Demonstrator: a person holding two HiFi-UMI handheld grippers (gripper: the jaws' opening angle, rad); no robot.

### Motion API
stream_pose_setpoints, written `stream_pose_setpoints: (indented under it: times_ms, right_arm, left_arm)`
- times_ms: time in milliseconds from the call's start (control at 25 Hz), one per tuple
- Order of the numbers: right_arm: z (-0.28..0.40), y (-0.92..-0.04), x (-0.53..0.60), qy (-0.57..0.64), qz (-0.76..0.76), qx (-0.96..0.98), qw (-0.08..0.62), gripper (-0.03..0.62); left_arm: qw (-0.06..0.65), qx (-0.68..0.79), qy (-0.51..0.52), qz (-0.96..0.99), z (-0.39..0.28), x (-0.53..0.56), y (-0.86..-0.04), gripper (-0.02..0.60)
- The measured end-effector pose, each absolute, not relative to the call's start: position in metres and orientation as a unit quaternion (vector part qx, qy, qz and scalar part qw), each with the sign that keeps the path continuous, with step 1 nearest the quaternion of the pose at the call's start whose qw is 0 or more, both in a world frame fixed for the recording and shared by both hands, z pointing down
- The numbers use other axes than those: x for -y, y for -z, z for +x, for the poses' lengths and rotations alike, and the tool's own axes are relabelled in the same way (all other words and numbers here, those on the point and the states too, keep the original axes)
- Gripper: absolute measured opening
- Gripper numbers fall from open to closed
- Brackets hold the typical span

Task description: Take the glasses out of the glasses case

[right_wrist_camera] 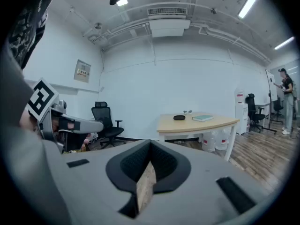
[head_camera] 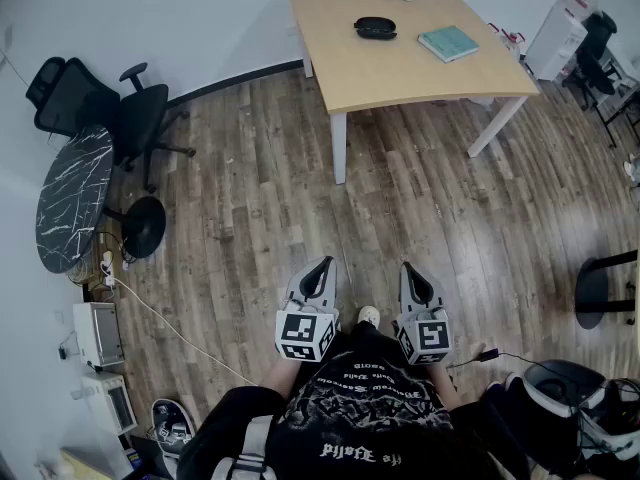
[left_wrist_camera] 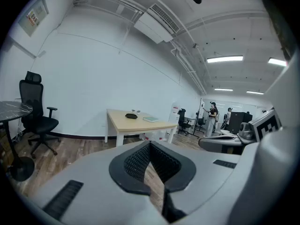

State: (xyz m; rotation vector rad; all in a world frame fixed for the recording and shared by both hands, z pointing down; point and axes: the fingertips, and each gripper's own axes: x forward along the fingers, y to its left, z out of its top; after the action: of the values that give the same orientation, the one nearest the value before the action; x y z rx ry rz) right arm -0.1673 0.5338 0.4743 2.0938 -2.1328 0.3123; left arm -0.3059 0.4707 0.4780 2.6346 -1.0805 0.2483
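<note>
A wood-floored office holds a pale desk (head_camera: 400, 73); the glasses case (head_camera: 375, 28) lies on it. The left tongs (head_camera: 324, 265) and right tongs (head_camera: 409, 268) hang clenched, empty, well short of the desk. Likely step: approach; next, open them at the case.

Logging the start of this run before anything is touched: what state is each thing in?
left gripper: shut, empty
right gripper: shut, empty
glasses case: looks closed, lying on the table
teal book: closed, flat on the table
</note>
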Motion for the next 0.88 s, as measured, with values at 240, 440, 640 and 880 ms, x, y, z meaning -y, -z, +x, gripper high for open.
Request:
stream_pose_setpoints:
  times_ms: [240,440,640,880]
  right_arm:
    - [-0.175,-0.473,-0.546,-0.101,0.688,0.715,0.074,0.003]
    - [-0.173,-0.474,-0.551,-0.101,0.689,0.714,0.074,0.003]
    - [-0.175,-0.472,-0.549,-0.091,0.688,0.716,0.072,0.005]
    - [-0.167,-0.47,-0.55,-0.102,0.69,0.714,0.054,0.008]
  left_arm:
    - [0.145,0.373,-0.081,0.913,-0.308,-0.487,-0.475,0.003]
    - [0.143,0.373,-0.086,0.913,-0.308,-0.493,-0.478,0.003]
    - [0.145,0.367,-0.083,0.915,-0.309,-0.493,-0.478,0.003]
    - [0.158,0.36,-0.077,0.916,-0.304,-0.495,-0.48,0.003]
